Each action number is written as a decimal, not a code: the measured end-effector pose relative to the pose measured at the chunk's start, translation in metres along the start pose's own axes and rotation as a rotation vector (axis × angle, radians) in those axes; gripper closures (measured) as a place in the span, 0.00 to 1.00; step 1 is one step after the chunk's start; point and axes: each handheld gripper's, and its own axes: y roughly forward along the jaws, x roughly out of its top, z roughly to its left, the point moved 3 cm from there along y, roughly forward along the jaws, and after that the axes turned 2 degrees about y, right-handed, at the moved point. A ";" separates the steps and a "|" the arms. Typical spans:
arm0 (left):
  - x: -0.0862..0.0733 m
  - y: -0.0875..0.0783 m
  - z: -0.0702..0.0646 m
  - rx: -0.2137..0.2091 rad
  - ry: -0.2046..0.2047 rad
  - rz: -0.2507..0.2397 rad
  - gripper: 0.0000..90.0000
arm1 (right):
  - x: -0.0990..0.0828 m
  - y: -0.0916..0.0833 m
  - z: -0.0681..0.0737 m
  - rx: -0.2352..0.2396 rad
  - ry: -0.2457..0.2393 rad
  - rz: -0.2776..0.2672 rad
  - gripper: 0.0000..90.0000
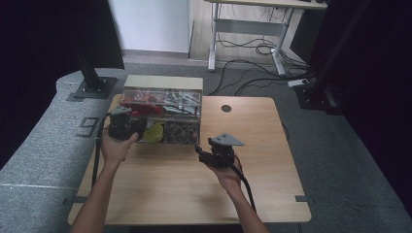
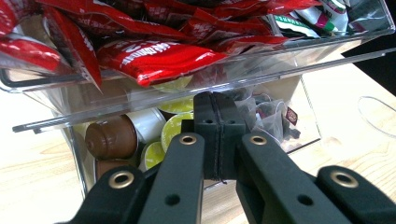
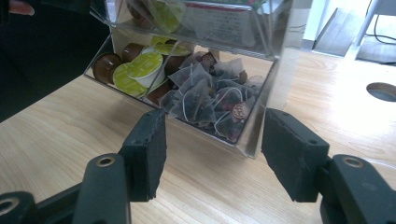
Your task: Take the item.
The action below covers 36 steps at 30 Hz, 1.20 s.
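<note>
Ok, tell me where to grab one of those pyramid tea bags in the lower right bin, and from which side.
Take the top tea bag by its peak, near the round tag. Come through the open front of the lower compartment of the clear organizer, angled down: the upper tier overhangs it, and the bags lie piled with their points up. The right gripper faces that opening with its fingers apart.

My hand-held gripper (image 3: 212, 156) has its two black jaws wide apart, with nothing between them. They point at a clear box (image 3: 254, 135) that sits on the wooden counter (image 3: 56, 130). One corner of the box is just past my jaws. Inside, near me, are see-through tea bags (image 3: 205, 95) with strings. Next to them are little cups (image 3: 140, 67) with green lids and brown sides. A round hole (image 3: 382, 91) is in the counter on the right.
</note>
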 end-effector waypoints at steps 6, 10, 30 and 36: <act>0.000 0.000 -0.001 -0.003 0.001 0.004 1.00 | 0.000 0.010 0.005 0.016 -0.004 0.013 0.45; 0.000 0.000 0.000 -0.005 0.000 0.005 1.00 | -0.001 0.018 0.008 0.018 0.001 0.020 0.45; 0.002 0.002 -0.003 -0.008 0.004 0.011 1.00 | 0.007 0.041 0.018 0.012 -0.018 0.014 0.49; 0.002 0.002 -0.003 -0.007 0.004 0.010 1.00 | 0.007 0.050 0.019 0.016 -0.016 0.032 0.51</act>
